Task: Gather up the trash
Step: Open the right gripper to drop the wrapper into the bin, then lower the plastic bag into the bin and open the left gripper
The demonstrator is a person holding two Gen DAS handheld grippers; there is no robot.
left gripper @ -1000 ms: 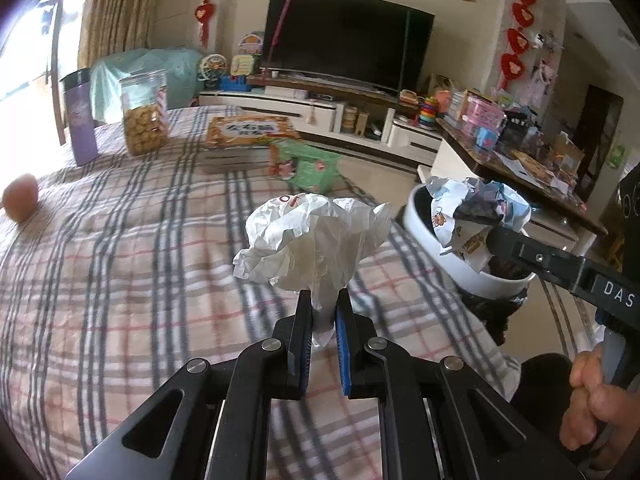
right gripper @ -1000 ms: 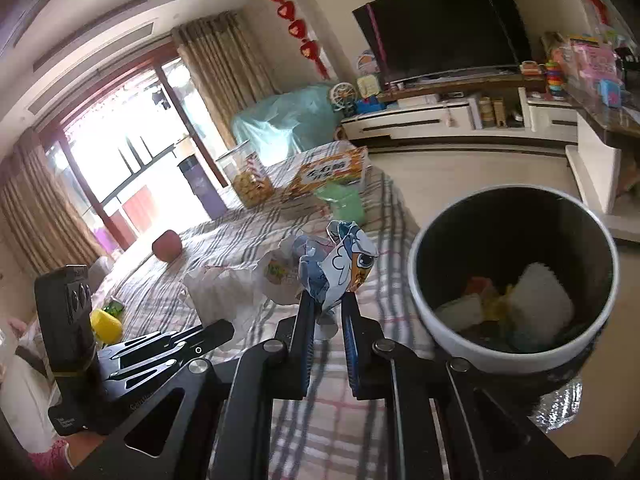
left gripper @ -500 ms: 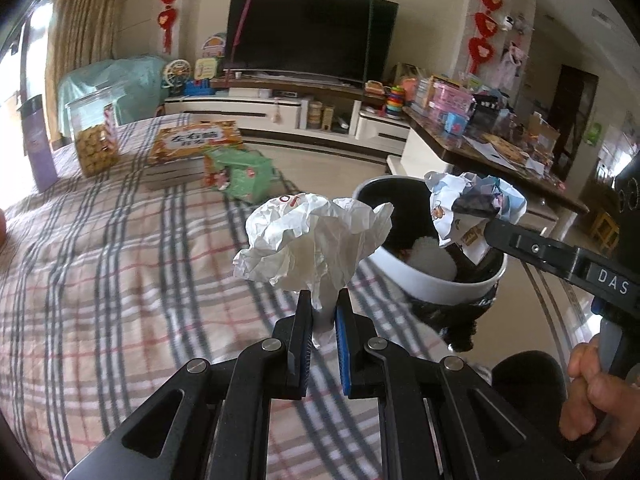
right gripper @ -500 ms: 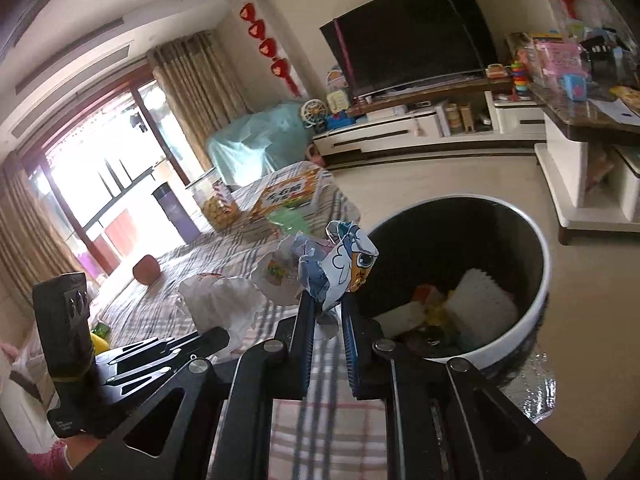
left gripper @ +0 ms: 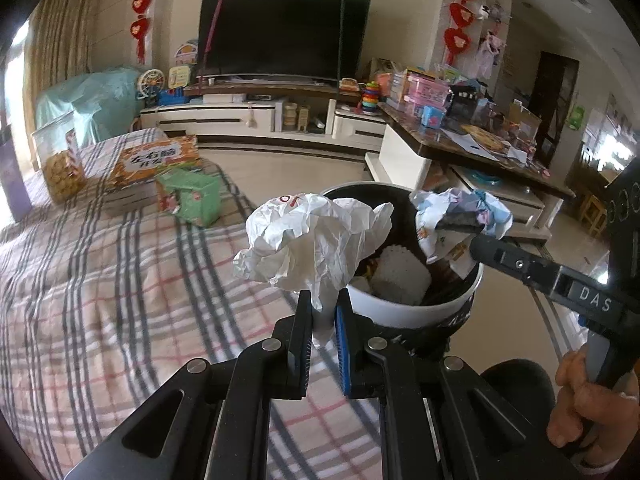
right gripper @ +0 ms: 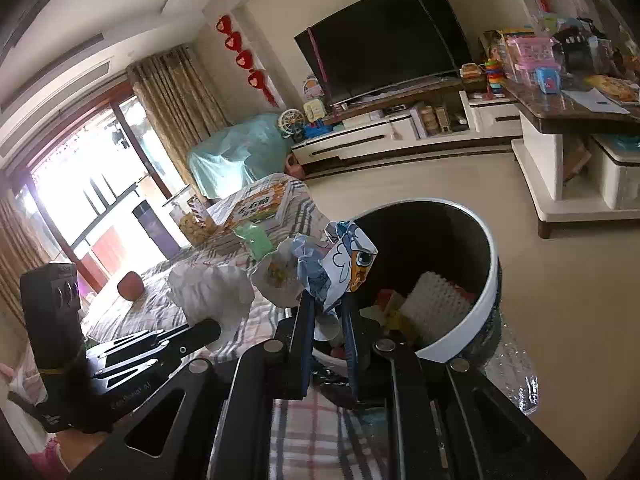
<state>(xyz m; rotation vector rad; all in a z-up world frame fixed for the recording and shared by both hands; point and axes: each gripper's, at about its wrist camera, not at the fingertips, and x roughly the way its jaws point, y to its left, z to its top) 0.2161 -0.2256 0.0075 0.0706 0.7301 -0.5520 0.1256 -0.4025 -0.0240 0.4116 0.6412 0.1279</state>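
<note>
My left gripper (left gripper: pixel 321 312) is shut on a crumpled white paper wad (left gripper: pixel 308 246), held above the table edge beside the bin. My right gripper (right gripper: pixel 326 312) is shut on a crumpled printed wrapper (right gripper: pixel 340 264), held over the near rim of the white trash bin (right gripper: pixel 486 300). The bin (left gripper: pixel 404 312) stands on the floor past the table edge and holds a white ribbed piece and several scraps. The right gripper with its wrapper (left gripper: pixel 460 220) also shows in the left wrist view over the bin; the left gripper with its wad (right gripper: pixel 212 292) shows in the right wrist view.
The table has a plaid cloth (left gripper: pixel 100 280). On it lie a green packet (left gripper: pixel 190 196), an orange box (left gripper: pixel 156 164), a cookie jar (left gripper: pixel 60 160), a dark bottle (right gripper: pixel 154 228) and a reddish fruit (right gripper: pixel 130 284). A TV cabinet and cluttered side table stand beyond.
Both grippers have moved right toward the bin with their trash still held. The right gripper's wrapper now hangs over the bin's rim; the bin looks closer in both views.
</note>
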